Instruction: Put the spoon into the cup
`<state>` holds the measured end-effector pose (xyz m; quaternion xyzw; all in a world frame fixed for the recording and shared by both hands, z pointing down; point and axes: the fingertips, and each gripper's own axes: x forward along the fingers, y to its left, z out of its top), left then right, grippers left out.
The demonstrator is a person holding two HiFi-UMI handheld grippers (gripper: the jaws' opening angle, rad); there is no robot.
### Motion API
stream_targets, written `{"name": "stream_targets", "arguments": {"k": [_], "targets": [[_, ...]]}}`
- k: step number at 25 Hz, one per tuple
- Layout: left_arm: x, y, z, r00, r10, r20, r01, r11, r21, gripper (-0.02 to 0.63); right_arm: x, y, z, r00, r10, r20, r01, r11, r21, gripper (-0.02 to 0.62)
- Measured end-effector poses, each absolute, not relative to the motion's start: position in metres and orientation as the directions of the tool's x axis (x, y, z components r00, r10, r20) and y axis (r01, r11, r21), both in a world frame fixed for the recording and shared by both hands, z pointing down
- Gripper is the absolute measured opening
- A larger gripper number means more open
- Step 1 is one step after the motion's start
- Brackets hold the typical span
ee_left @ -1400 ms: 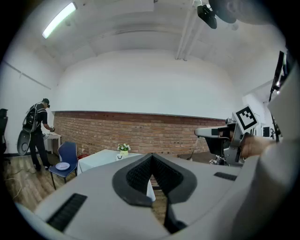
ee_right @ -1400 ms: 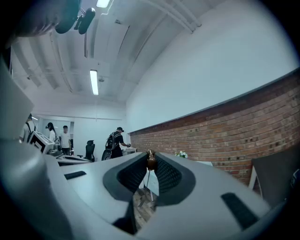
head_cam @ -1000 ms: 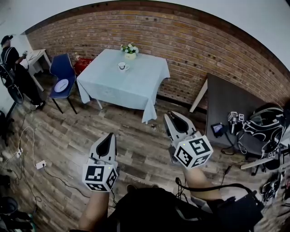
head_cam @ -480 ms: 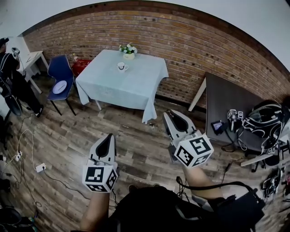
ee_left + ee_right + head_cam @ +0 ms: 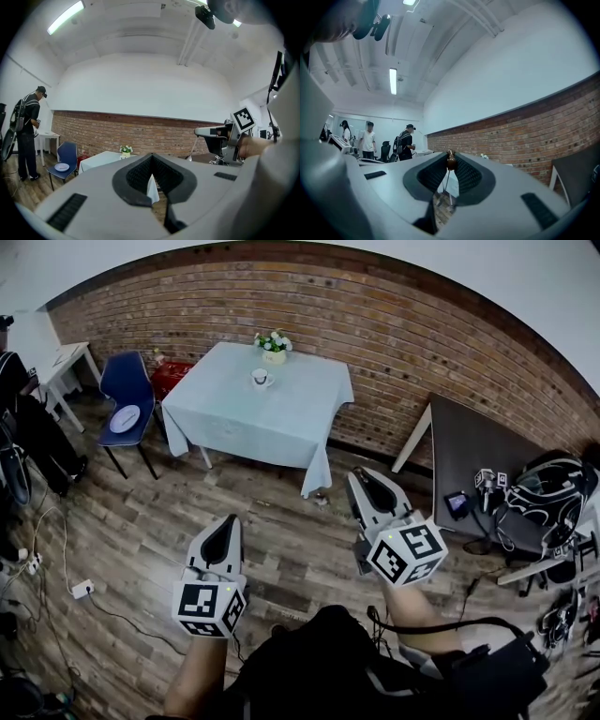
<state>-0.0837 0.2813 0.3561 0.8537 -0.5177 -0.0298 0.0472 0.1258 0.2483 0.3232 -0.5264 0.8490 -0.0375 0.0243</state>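
Since a second ago the pale-blue-clothed square table point(image 5: 234, 423) has drifted slightly across the head view, so I judge the approach is under way with nothing placed yet. The right gripper point(image 5: 360, 475) pinches the thin metal spoon point(image 5: 450, 162) by its brown knobbed end, stem dangling, well short of the table. The small white cup point(image 5: 262, 379) sits on the table's far half; the left gripper point(image 5: 228, 522) has its jaws pressed together, empty.

The cloth-covered table point(image 5: 253, 423) bears a white cup point(image 5: 262, 379) and a small flower pot point(image 5: 273, 345).
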Motion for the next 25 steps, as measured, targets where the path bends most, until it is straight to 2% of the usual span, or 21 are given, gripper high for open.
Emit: {"name": "stream_targets", "arguments": {"k": [11,25], "targets": [[-0.106,0.246,0.371,0.426,-0.905,0.022,-0.898,-0.419,0.134,0.009,0.105,0.201,0.337,-0.481,-0.877,0.013,-0.872,0.477,-0.110,0.060],[-0.097,0.120,0.363,0.367,-0.929,0.041,-0.927,-0.361,0.105,0.009,0.113,0.064,0.332,-0.542,-0.840,-0.007,-0.832,0.538,-0.135,0.060]]}}
